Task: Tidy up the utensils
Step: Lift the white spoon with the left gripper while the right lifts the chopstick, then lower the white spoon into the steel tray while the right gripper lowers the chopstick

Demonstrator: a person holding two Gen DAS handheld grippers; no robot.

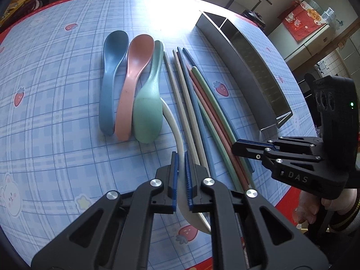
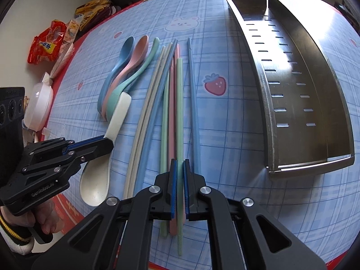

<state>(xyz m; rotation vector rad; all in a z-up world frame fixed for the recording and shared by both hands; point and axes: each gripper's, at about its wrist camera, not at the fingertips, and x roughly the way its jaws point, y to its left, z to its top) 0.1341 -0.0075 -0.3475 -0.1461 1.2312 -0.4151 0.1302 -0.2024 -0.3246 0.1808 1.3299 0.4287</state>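
My left gripper (image 1: 181, 154) is shut on the handle of a white spoon (image 1: 173, 123), whose bowl (image 2: 94, 184) lies near the table's front edge. My right gripper (image 2: 180, 160) is shut on a light green chopstick (image 2: 179, 101) that runs straight up between its pads. Around it lie several more chopsticks (image 2: 166, 90) in grey, blue, pink and green. A blue spoon (image 1: 110, 78), a pink spoon (image 1: 132, 78) and a green spoon (image 1: 148, 103) lie side by side to the left. The left view shows the right gripper (image 1: 235, 147) over the chopsticks' near ends.
A long steel utensil holder (image 2: 258, 67) with a slotted floor and one divider lies on the right of the checked blue tablecloth (image 2: 225, 123). Snack packets (image 2: 47, 42) and a white lidded container (image 2: 40, 105) sit at the table's left edge. A person's hand (image 2: 45, 220) holds the left gripper.
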